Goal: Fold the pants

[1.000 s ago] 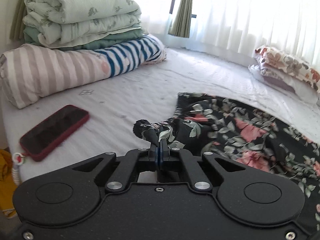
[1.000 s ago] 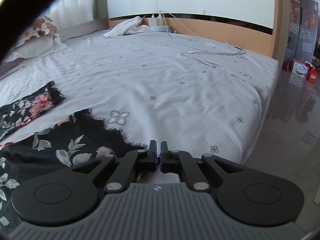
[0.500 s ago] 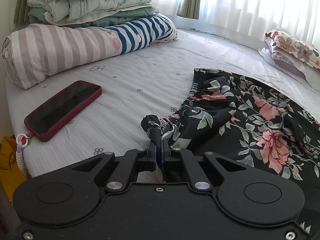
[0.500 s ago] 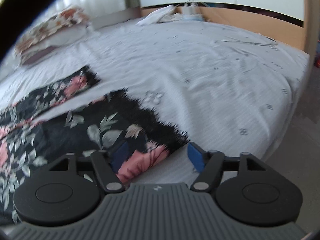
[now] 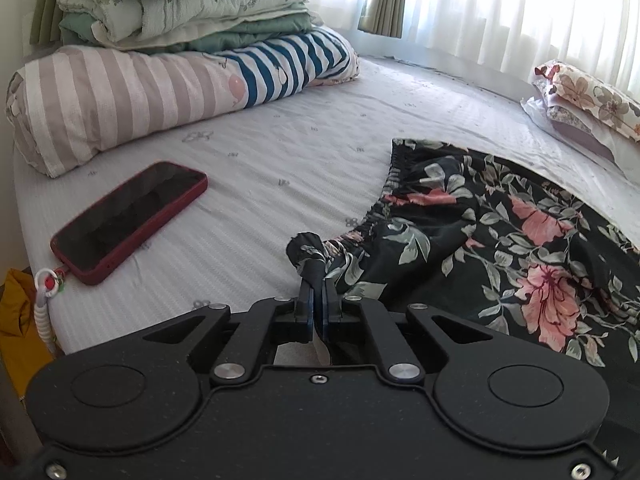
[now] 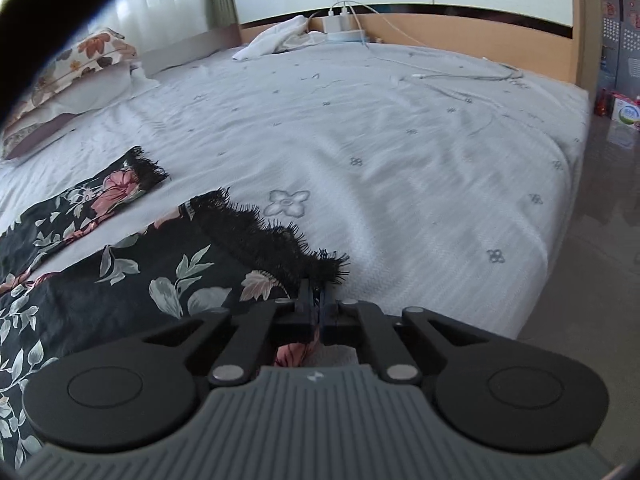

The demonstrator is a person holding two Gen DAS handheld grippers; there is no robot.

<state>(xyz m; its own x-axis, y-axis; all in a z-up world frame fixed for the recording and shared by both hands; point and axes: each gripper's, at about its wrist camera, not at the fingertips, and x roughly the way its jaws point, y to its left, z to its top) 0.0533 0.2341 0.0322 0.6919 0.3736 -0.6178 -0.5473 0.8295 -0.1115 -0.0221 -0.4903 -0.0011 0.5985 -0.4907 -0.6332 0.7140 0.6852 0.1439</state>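
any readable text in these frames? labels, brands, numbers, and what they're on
Nothing can be read in either view.
Box on the floor past the bed's far corner: carries a round logo, too small and blurred to read.
Dark panels behind it: red and pale printing, blurred.
Mark on the right gripper body: a small symbol, not text.
Phone: screen dark, no text shows.

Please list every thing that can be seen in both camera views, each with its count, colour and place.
black floral fabric pants: one, black with pink flowers, spread on bed
grey patterned bed sheet: one, pale grey, under everything
red-cased smartphone: one, dark red, left bed edge
striped rolled bedding: one roll, beige and blue stripes, far left
folded green quilts: a stack, green, atop the roll
floral pillows: two stacked, by the curtain
white cloth: one, by headboard
white charging cables: white, far bed side
left tongs: black, shut on waistband corner
right tongs: black, shut on fringed hem
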